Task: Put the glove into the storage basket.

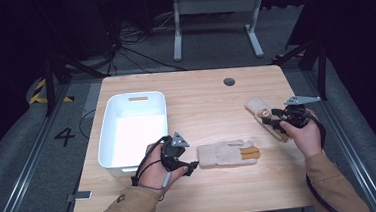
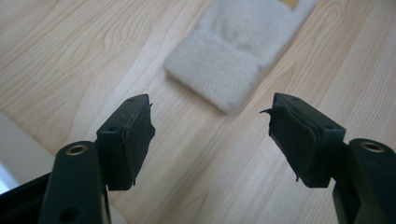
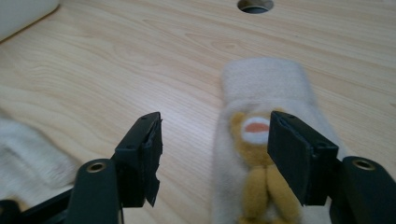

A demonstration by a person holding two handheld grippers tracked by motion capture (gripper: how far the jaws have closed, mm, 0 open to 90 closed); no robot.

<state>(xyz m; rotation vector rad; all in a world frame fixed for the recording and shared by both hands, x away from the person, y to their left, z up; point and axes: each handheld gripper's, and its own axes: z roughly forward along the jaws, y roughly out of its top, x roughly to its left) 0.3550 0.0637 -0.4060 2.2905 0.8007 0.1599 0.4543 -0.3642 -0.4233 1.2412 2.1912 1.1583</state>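
A: In the high view, two cream gloves are laid on the table (image 1: 207,195). One glove (image 1: 228,153) lies flat near the middle, its cuff turned toward the left gripper (image 1: 192,166); the other, a bear glove (image 1: 263,116), lies at an angle on the right, under the right gripper (image 1: 276,121). A white bin (image 1: 109,136) is stood to the left, probably as the place meant for both

B: Why is each gripper set where it is?

A: Each is matched to the nearer glove, so that no arm has to be crossed

B: And the left gripper view?

A: The jaws are seen spread apart with nothing between them; bare wood shows in the gap. The glove's ribbed cuff (image 2: 219,77) is lined up just ahead, apart from the pads (image 2: 140,140). The cuff is likely chosen because it is the thickest edge to be pinched

B: The right gripper view?

A: Its jaws are held wide, nothing being clamped. One pad (image 3: 299,156) is poised over the bear glove (image 3: 261,140), across the brown bear figure (image 3: 261,172), while the other is set over the table beside it. Whether that pad touches the fabric cannot be told. The glove's cuff points away, toward a round hole (image 3: 255,4) in the tabletop

B: So neither glove is gripped?

A: Neither; both are left resting on the wood, outside the bin
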